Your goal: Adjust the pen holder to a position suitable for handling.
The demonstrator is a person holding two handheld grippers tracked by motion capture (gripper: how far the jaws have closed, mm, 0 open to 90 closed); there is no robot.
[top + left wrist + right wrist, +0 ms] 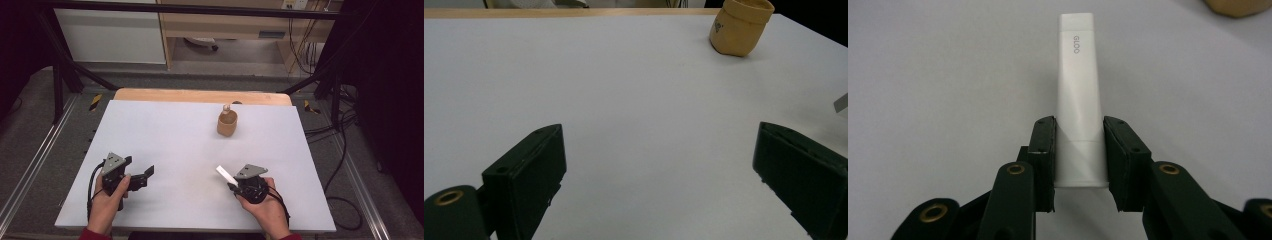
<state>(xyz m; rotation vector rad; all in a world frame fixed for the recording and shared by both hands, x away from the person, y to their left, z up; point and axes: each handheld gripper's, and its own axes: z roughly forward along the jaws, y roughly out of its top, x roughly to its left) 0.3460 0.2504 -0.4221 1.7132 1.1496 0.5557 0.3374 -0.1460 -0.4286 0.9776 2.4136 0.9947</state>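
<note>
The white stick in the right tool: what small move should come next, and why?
Probably carry the white stick forward toward the tan pouch. The right tool is shut on the stick's lower end, while the pouch stands open-topped farther back on the table. The left tool is open and holds nothing.

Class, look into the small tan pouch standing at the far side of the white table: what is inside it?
A small rounded pale object pokes above the rim of the tan pouch. Its walls hide whatever lies lower inside.

"GLOO" printed on white tube (pixel 1079 100).
</note>
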